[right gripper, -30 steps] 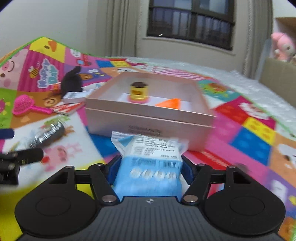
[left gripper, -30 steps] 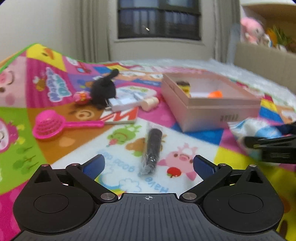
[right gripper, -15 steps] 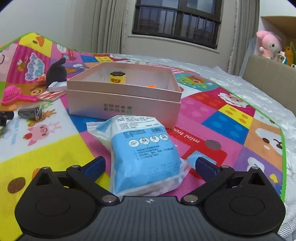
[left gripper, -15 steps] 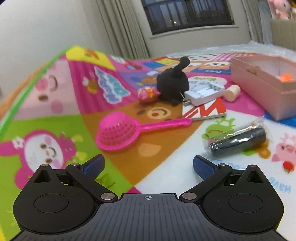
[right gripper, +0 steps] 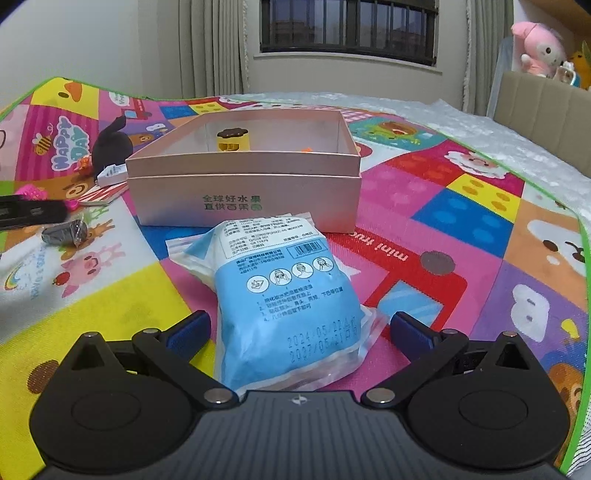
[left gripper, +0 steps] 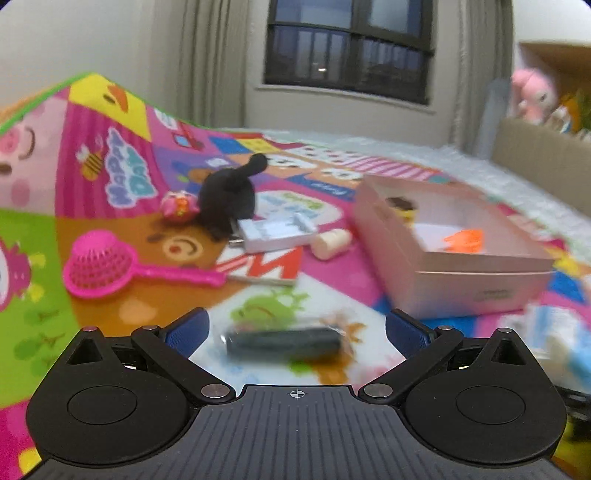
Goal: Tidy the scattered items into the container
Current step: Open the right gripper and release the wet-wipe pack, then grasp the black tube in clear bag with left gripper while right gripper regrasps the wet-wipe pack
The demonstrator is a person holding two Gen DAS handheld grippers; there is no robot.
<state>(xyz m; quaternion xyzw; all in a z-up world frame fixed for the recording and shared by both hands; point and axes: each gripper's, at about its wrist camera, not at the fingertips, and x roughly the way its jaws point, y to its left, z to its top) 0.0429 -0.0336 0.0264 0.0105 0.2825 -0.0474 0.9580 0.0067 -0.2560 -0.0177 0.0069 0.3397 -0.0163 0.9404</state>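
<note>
Only rightward: blue packet (right gripper: pixel 291 306) sharp.

You're clearly in someone's home, a kid's play room or bedroom by the look of it. You've got a bright cartoon play mat (right gripper: pixel 461 221) spread out, a pink plush toy (right gripper: pixel 539 48) sitting on a shelf, curtains (right gripper: pixel 214 44) hanging beside a dark barred window (right gripper: pixel 347 29), and little toys like a pink toy strainer (left gripper: pixel 99 264) lying around.

Right gripper (right gripper: pixel 298 328) jaws just opened wide, straddling the blue packet (right gripper: pixel 291 310) without pressing it; left gripper (left gripper: pixel 295 328) also open, angled down.
</note>
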